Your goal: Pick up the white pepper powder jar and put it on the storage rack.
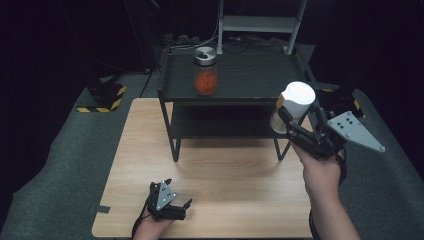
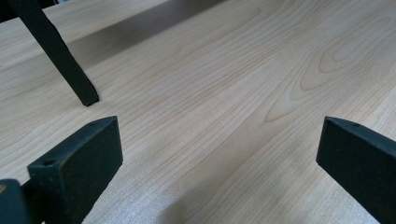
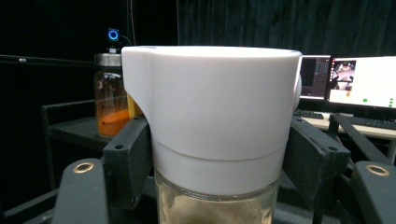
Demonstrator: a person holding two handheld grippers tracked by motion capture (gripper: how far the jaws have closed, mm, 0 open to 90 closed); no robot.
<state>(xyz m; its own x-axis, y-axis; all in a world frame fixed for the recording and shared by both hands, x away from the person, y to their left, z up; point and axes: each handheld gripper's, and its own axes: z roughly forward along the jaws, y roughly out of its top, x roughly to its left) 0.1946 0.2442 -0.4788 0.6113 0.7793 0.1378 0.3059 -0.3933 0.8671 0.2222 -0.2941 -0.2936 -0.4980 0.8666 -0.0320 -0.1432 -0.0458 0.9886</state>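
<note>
My right gripper is shut on a glass jar with a tall white lid, held in the air at the right end of the black shelf. In the right gripper view the black jaws press both sides of the white lid, and pale powder shows in the glass below. A second jar with orange contents and a metal lid stands on the shelf's top level, also seen as the orange jar. My left gripper rests low on the wooden table near its front edge, jaws wide apart over bare wood.
The black two-level shelf stands at the table's far half; one of its legs is close ahead of the left gripper. Grey floor surrounds the table, with a yellow-black striped block at left. Monitors glow behind the shelf.
</note>
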